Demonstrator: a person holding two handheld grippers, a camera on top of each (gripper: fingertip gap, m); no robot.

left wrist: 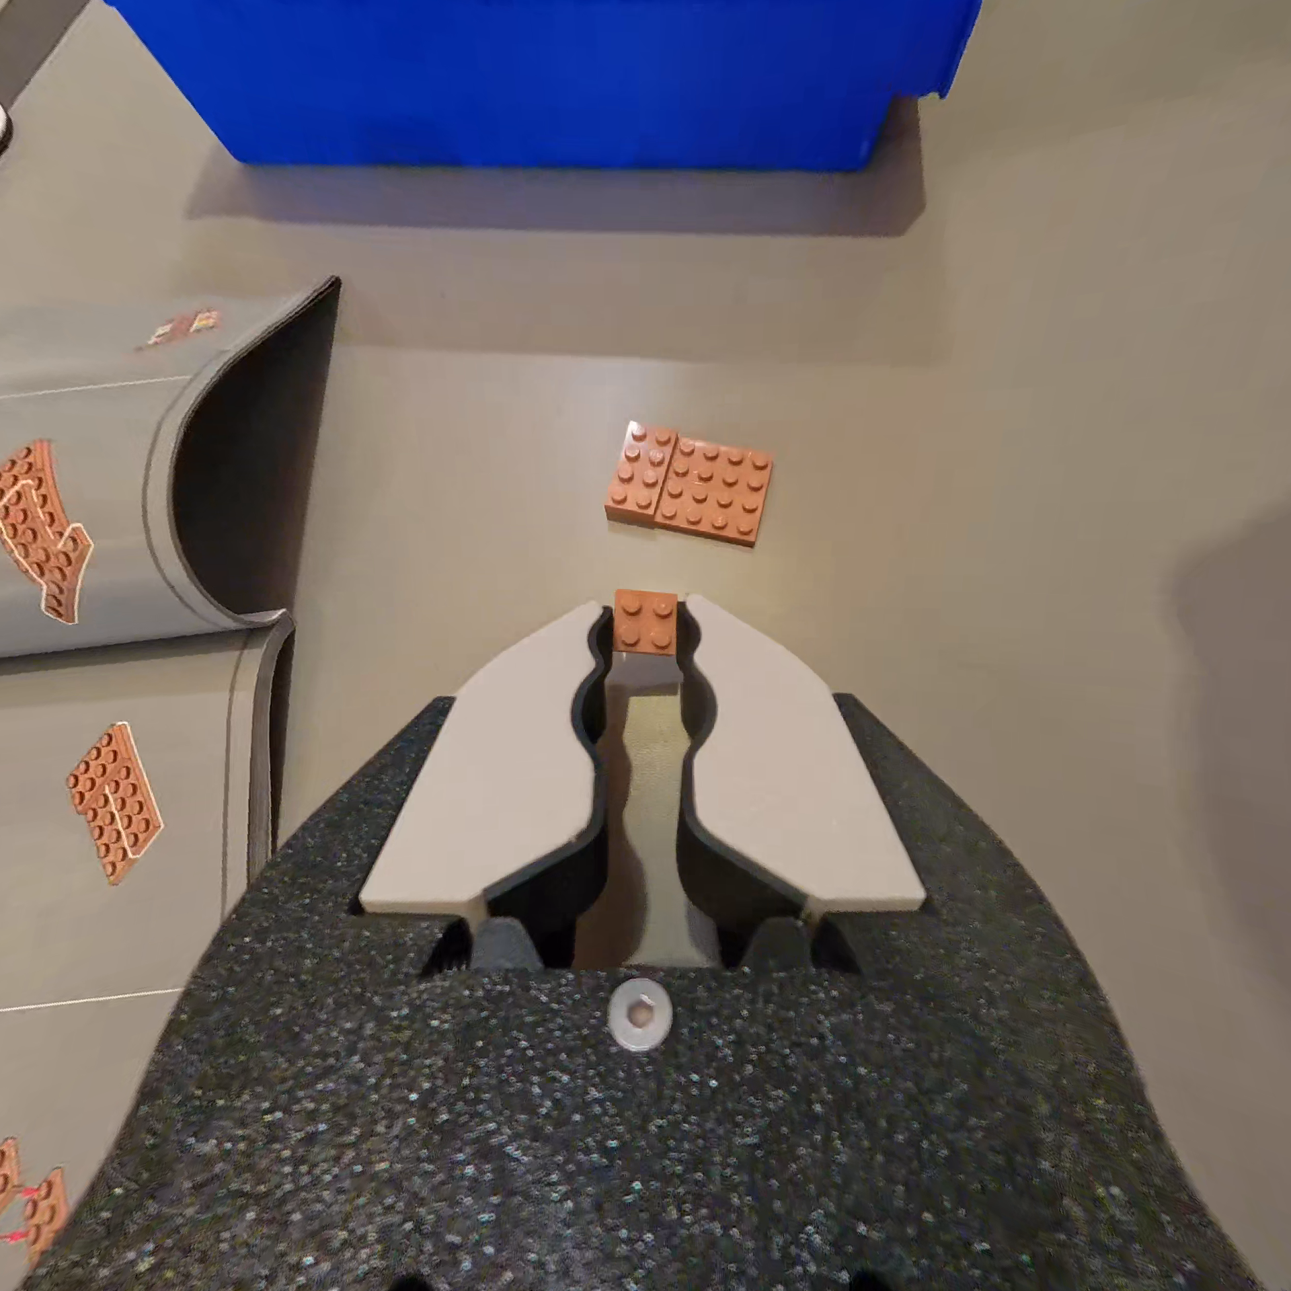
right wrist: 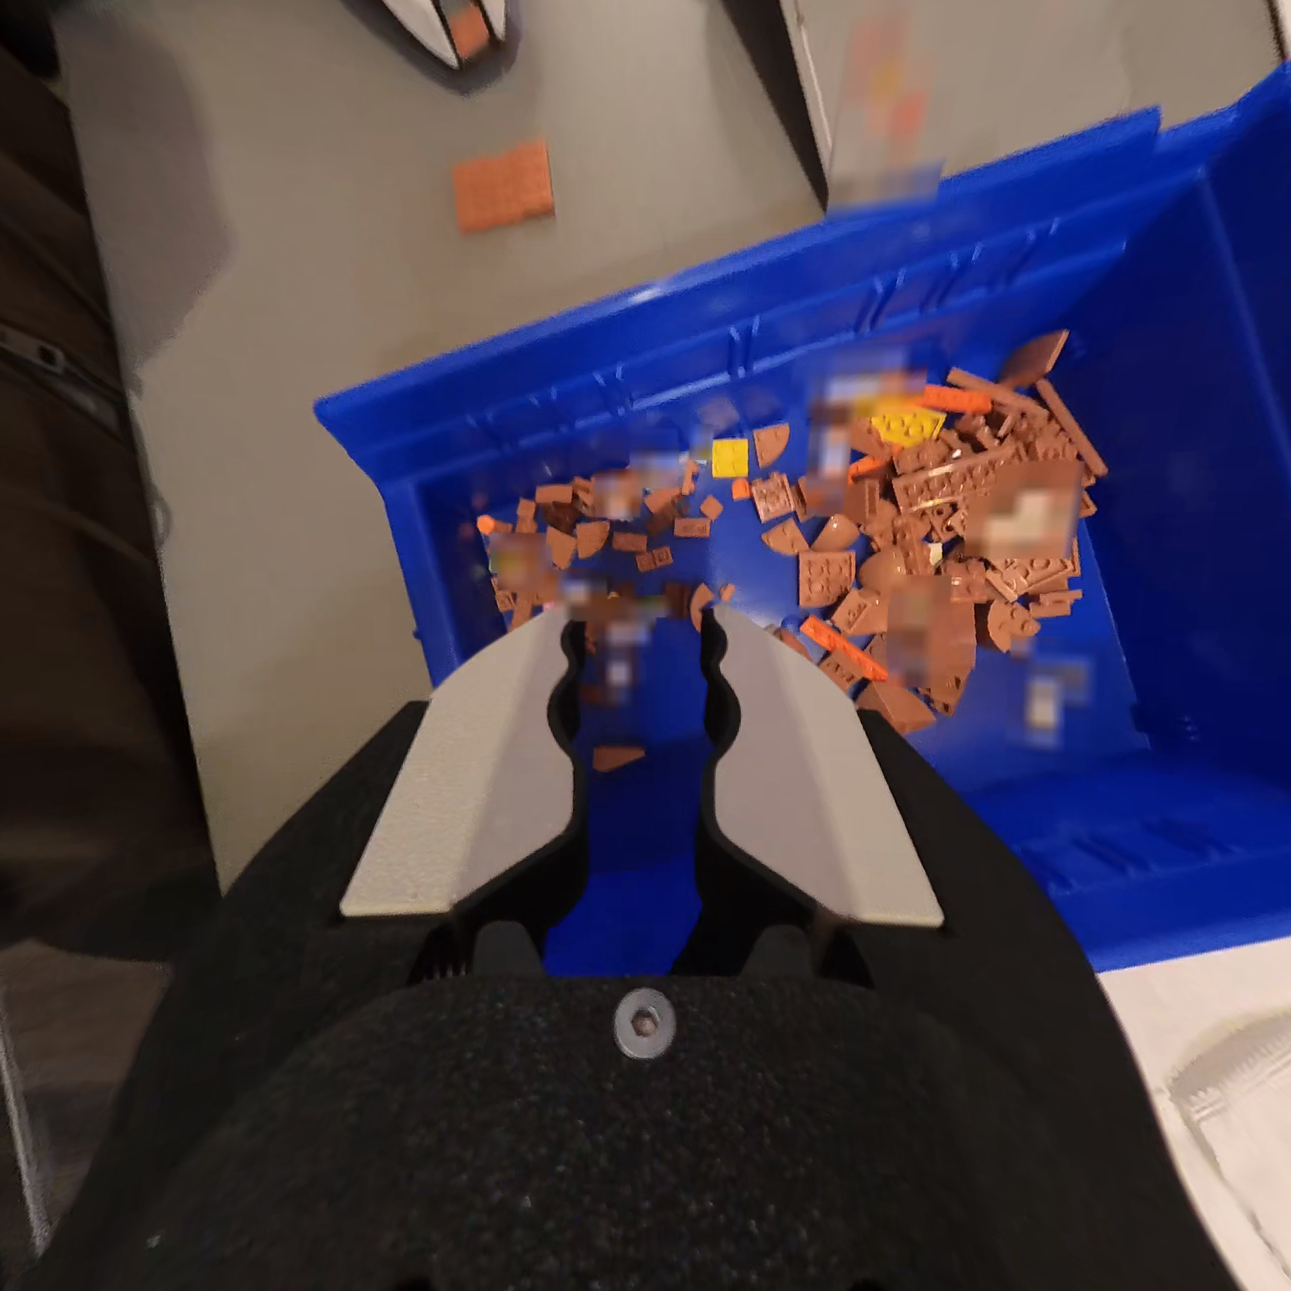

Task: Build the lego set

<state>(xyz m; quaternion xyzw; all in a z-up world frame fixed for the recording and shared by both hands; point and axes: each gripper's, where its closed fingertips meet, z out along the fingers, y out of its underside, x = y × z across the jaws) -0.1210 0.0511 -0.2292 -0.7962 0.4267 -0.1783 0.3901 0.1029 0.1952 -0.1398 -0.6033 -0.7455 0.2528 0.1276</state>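
Note:
My left gripper (left wrist: 646, 618) is shut on a small brown two-by-two plate (left wrist: 645, 620), held flat, studs up, above the grey table. Ahead of it two brown plates (left wrist: 691, 483) lie joined side by side on the table; they also show in the right wrist view (right wrist: 503, 185). My right gripper (right wrist: 636, 618) is open and empty above the blue bin (right wrist: 698, 335), over its pile of loose brown, orange and yellow pieces (right wrist: 908, 531). The left gripper (right wrist: 464, 31) shows at the top of the right wrist view with the brown plate in it.
The open instruction booklet (left wrist: 105, 559) lies left of the left gripper, one page curled up. The blue bin (left wrist: 559, 84) stands at the far side of the table. A white surface (right wrist: 1222, 1083) lies at the right gripper's lower right. Dark objects (right wrist: 56, 489) border the table's left. Tip to tip, the grippers are about 30 cm apart.

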